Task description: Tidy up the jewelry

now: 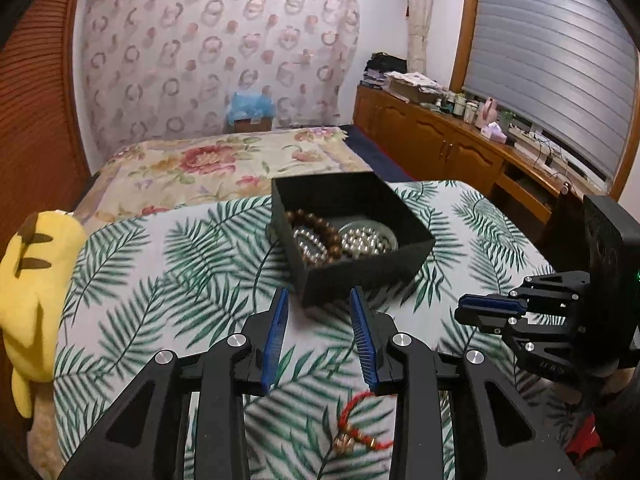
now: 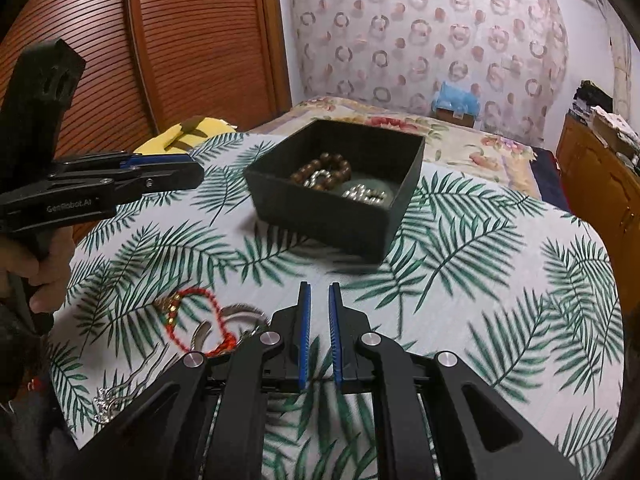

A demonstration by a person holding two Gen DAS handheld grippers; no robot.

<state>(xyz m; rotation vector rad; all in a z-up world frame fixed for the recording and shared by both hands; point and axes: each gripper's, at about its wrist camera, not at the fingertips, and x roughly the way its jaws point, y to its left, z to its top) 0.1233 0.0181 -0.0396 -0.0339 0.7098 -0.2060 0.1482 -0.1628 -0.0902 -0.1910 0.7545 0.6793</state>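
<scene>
A black open box stands on the leaf-print cloth and holds a brown bead bracelet and silver bead pieces. A red cord bracelet lies on the cloth near me. A silver hairpin and a silver ring-shaped piece lie beside it. My left gripper is open and empty, hovering in front of the box, above the red bracelet. My right gripper is nearly closed, with a narrow gap, and empty.
A yellow plush toy lies at the cloth's left edge. A floral bedspread stretches behind the box. A wooden cabinet with clutter runs along the right wall. A wooden slatted door is on the left.
</scene>
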